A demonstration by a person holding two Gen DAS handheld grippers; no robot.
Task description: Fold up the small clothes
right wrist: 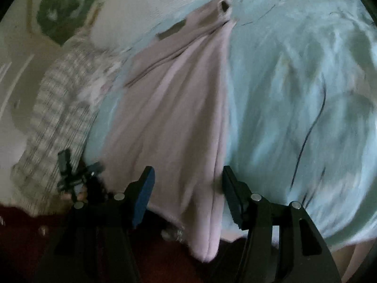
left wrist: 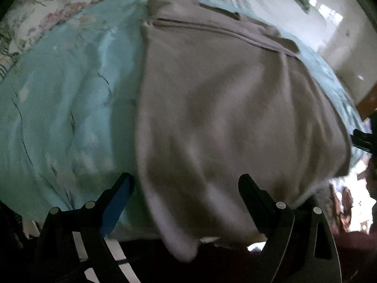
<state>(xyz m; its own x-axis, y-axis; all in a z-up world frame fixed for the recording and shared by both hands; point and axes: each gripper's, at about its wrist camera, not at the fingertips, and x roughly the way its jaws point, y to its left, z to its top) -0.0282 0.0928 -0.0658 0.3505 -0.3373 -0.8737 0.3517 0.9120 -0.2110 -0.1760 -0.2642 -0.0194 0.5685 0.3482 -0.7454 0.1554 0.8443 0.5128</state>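
Left gripper [left wrist: 186,181] and right gripper [right wrist: 188,174] — both spread wide — flank the pinkish garment [left wrist: 223,108] on the bedspread [left wrist: 66,108].

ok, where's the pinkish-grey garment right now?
The pinkish-grey garment lies spread on the light blue bedspread, its near end hanging over the bed's edge between the open fingers of both tools; in the right wrist view a plaid cloth lies to its left.

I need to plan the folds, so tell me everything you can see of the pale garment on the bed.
The garment is pale greyish-pink, soft knit-looking cloth, spread lengthwise on the light blue bedspread. A seamed band with a dark patch crosses its far end. Its near edge droops over the bed's edge. Long creases run along it. Both the left gripper and right gripper are open at that near edge; contact is unclear.
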